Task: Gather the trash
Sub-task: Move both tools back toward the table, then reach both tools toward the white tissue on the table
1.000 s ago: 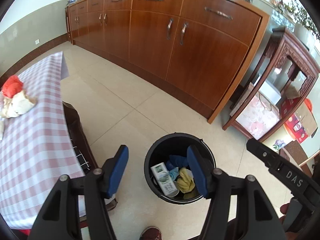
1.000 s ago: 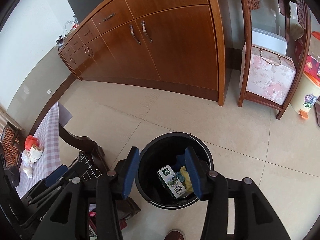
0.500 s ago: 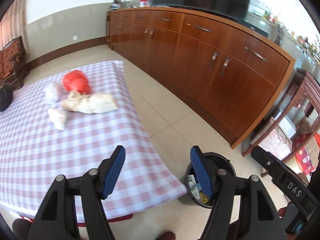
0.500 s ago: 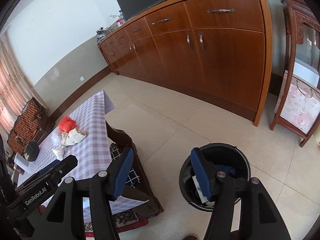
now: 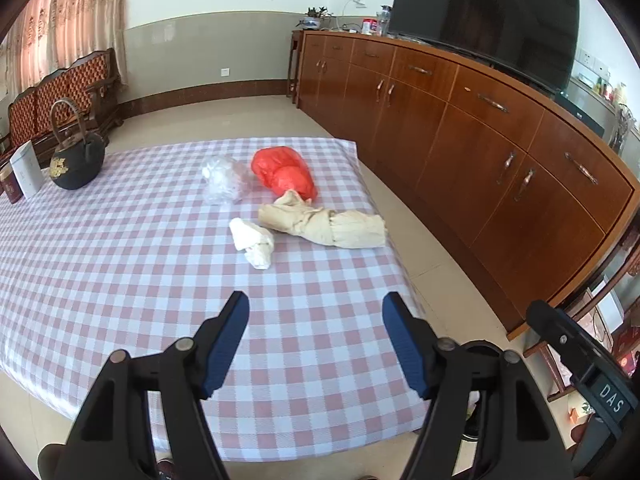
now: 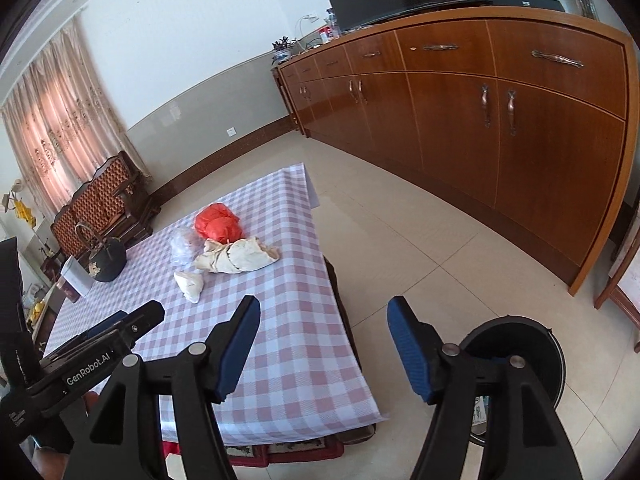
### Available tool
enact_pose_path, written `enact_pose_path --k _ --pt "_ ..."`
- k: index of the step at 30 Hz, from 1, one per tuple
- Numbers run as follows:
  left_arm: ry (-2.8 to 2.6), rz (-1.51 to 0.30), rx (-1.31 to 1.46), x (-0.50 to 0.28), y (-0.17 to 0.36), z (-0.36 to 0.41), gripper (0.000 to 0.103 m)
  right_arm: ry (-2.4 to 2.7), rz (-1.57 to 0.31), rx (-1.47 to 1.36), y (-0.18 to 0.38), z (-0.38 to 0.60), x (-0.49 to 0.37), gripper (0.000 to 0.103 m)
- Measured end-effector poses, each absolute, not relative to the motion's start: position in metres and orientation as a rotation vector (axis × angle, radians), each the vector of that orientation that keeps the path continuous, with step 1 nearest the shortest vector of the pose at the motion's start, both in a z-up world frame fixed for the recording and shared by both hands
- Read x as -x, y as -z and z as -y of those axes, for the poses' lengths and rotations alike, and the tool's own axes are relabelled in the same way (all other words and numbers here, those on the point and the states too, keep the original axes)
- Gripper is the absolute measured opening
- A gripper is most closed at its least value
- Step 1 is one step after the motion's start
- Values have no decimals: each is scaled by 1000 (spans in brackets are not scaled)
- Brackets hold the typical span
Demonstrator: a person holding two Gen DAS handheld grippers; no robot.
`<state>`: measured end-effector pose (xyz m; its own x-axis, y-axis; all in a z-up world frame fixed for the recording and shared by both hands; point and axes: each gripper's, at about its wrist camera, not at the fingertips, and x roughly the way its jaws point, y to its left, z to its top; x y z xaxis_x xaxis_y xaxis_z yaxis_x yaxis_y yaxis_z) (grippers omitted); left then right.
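The left gripper [image 5: 316, 320] hangs over the near part of the checked tablecloth [image 5: 120, 264], its blue-padded jaws spread wide apart with nothing between them, and the right gripper [image 6: 324, 322] is held the same way, jaws wide apart and bare, above the table's near right edge and the tiled floor [image 6: 420, 248]. The trash lies in a loose cluster toward 12 o'clock from the left gripper: a crumpled tan paper bag [image 5: 328, 224] lies on its side nearest the table's right edge, a white paper wad [image 5: 253, 242] sits just beside its left end at about 11 o'clock, a red plastic bag [image 5: 285, 172] rests behind the tan one and seems to touch its twisted neck, and a clear plastic bag [image 5: 222, 180] sits just left of the red one (whether those two touch is hard to tell). From the right wrist view the same four pieces show at about 11 o'clock, well apart from that gripper. The black trash bin [image 6: 520, 344] stands on the floor at 4 o'clock of the right gripper, partly hidden behind its right finger, and in the left wrist view only a dark bit of it shows behind the right finger. A black kettle [image 5: 76, 160] stands at the far left of the table at 10 o'clock, beside a white box [image 5: 26, 170], and a long wooden cabinet [image 5: 480, 132] runs along the wall at 2 o'clock
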<state>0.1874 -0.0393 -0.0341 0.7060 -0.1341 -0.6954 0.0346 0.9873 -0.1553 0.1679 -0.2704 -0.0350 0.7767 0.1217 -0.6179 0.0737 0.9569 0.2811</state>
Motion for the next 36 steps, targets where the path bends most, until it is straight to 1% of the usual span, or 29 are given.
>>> enact_pose_path --k 8,14,36 --pt "17 -804 171 -202 51 3 71 -106 -714 -255 45 226 -200 70" --pt "-2 -821 181 -221 60 -7 71 -137 -740 -243 55 205 -224 70" --pt "1 -886 187 -289 95 -3 71 -169 -786 -219 87 177 -325 70"
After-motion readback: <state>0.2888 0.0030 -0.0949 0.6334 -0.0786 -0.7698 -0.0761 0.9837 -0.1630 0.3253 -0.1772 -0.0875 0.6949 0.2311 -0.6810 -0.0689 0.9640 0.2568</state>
